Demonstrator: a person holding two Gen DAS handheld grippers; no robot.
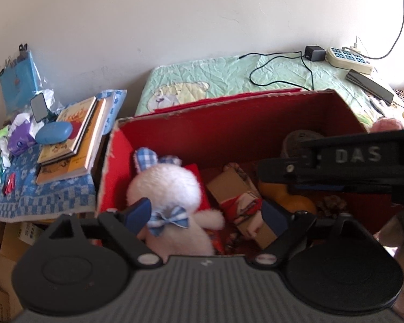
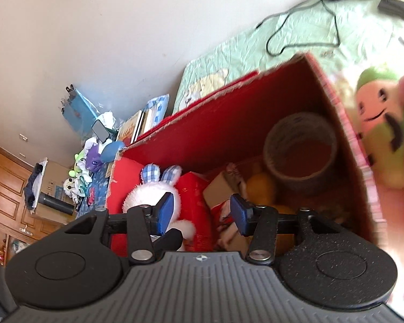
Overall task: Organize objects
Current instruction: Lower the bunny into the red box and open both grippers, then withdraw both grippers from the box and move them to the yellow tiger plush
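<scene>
In the left wrist view, the left gripper (image 1: 206, 214) hung over the red box (image 1: 229, 123) with its jaws wide apart and nothing between them. Just ahead of its left finger lay the white plush rabbit (image 1: 164, 188), with the checked bow almost touching the pad. Ahead of its right finger lay a small cardboard box (image 1: 229, 191), and further to the right an orange round thing (image 1: 293, 202), partly hidden. The body of the right gripper crossed the frame on the right side. Well to the left of the gripper, outside the box, a pile of books (image 1: 72, 140) rested on a blue cloth.

In the right wrist view, the right gripper (image 2: 202, 211) also stood open and empty above the same box. The rabbit (image 2: 153, 191) was ahead of its left finger, and a roll of tape (image 2: 300, 152) stood further ahead to the right. Outside the box wall, to the far right, a pink and green plush toy (image 2: 382, 126) was seen, blurred.

I judge that the toys were being collected into the box. The next move probably called for reaching to a thing outside the box, perhaps the plush toy, and closing softly on it.
</scene>
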